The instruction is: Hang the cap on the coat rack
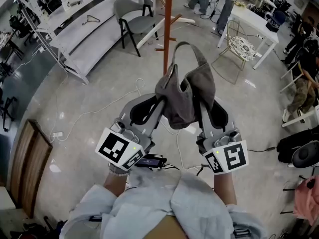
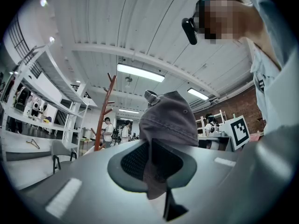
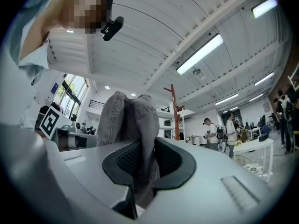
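Jaws of the left gripper (image 2: pixel 152 167) are closed on the grey fabric cap (image 1: pixel 185 91). In the left gripper view a fold of the fabric runs down between the black ribbed pads, which press on it from both sides. Jaws of the right gripper (image 3: pixel 145 164) are likewise closed on the cap, with a bunched strip of its cloth pinched between the pads in the right gripper view. In the head view the two grippers lie side by side. The left one grips the cap's left side and the right one its right side, so the cap hangs between them in the air above the glossy grey floor (image 1: pixel 99 91) and touches nothing else. A narrow curved part of the cap arches up above the rest. The orange-brown coat rack with angled pegs (image 1: pixel 167 29) stands upright on the floor beyond the cap and apart from it, and its pole shows just above the cap in the head view. A grey chair with black legs (image 1: pixel 130 18) stands near the rack on its left, and a white wire chair (image 1: pixel 238 48) on its right.
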A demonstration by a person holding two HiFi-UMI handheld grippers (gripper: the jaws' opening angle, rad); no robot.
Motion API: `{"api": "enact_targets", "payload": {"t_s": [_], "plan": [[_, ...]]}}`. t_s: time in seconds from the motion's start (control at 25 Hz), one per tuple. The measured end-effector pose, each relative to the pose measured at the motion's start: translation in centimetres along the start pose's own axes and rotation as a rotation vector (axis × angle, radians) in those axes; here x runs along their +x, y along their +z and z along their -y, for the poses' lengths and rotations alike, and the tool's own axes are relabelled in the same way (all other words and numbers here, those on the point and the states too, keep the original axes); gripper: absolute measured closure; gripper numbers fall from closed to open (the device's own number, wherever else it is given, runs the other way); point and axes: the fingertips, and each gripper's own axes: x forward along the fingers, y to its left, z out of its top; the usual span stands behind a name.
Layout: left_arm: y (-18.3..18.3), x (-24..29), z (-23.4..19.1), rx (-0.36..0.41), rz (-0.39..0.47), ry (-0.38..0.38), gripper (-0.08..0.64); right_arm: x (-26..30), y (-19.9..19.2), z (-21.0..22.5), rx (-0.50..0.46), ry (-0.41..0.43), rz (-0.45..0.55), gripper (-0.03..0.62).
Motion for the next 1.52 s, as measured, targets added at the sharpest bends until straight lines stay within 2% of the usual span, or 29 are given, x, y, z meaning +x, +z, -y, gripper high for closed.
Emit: {"api": "enact_targets", "payload": {"t_s": [0.24, 0.48, 0.88, 1.2, 1.52], "plan": [[0.1, 0.1, 0.2, 0.009, 0.0, 0.019, 0.528, 0.0, 0.1, 0.2, -0.017, 0.003, -0.002, 0.528], [-0.8, 0.8, 2.5, 0.012, 0.002, 0.05, 0.528, -2.0, 0.0, 1.6, -0.043, 0.03, 0.003, 0.528], [-0.9, 2.0, 5.1, 0.004, 0.005, 0.064, 0.528, -3.8, 0.0, 3.8, 0.012, 0.054, 0.016, 0.528], [-1.1, 2.8, 4.4, 0.027, 0.015, 0.068, 0.528, -3.0, -0.4, 4.4, 0.024, 0.057, 0.032, 0.528], [-1.1, 6.0, 1.8, 0.027, 0.028, 0.054, 0.528, 0.2, -0.6, 6.8, 0.017, 0.044, 0.037, 0.528]]}}
